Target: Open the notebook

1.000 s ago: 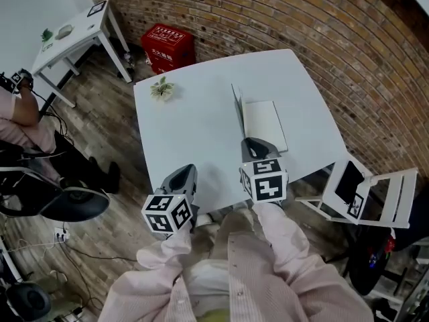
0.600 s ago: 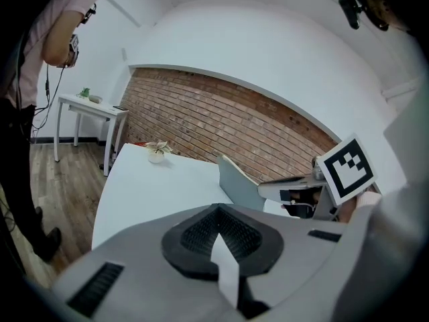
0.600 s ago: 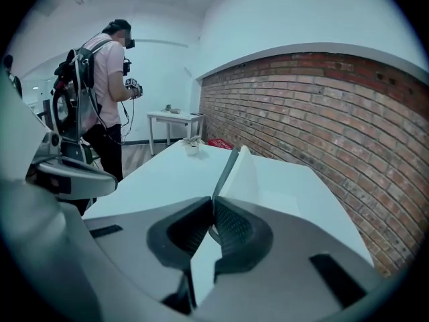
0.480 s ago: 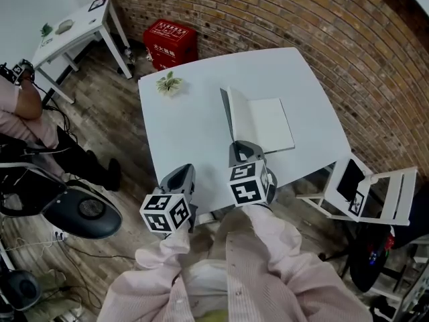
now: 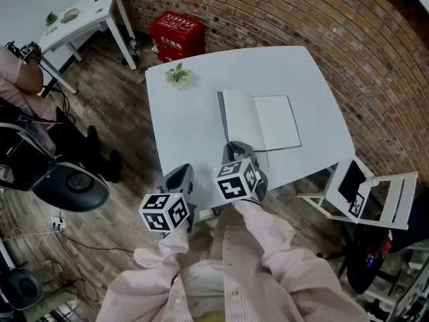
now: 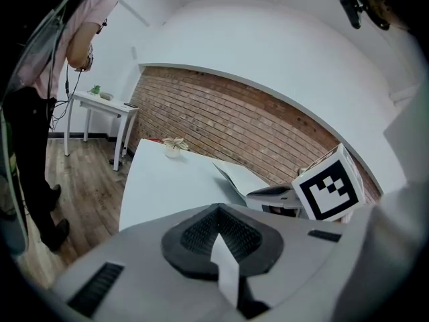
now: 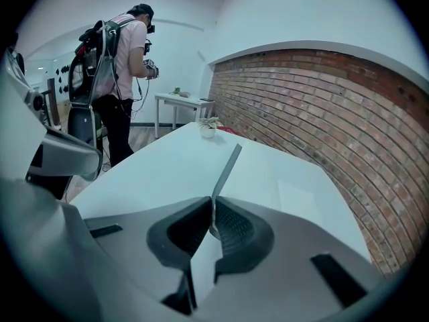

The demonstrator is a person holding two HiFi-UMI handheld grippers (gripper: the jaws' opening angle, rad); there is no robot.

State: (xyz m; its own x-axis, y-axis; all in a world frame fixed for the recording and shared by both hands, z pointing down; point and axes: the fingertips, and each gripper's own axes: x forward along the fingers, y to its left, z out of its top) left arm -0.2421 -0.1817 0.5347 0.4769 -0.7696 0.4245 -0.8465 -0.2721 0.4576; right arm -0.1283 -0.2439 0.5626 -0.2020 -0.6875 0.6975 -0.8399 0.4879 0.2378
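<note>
A white notebook (image 5: 276,121) lies on the white table (image 5: 188,126), its pages facing up. Its grey cover (image 5: 238,119) is swung up and leans over to the left. My right gripper (image 5: 234,147) is shut on the cover's near edge. In the right gripper view the cover (image 7: 226,168) rises as a thin blade out of the pinched jaws of the right gripper (image 7: 211,219). My left gripper (image 5: 181,174) hangs at the table's near edge, left of the notebook, shut with nothing in it. From the left gripper (image 6: 218,230) I see the raised cover (image 6: 231,178) and the right gripper's marker cube (image 6: 328,186).
A small potted plant (image 5: 177,76) stands at the table's far left corner. A red crate (image 5: 177,31) and a white side table (image 5: 80,12) sit beyond it, by the brick wall. A folding chair (image 5: 365,193) stands to the right, an office chair (image 5: 67,186) and a person (image 7: 120,79) to the left.
The right gripper has drawn back and to the left with the cover in it. The cover has swung from nearly upright to leaning well over to the left.
</note>
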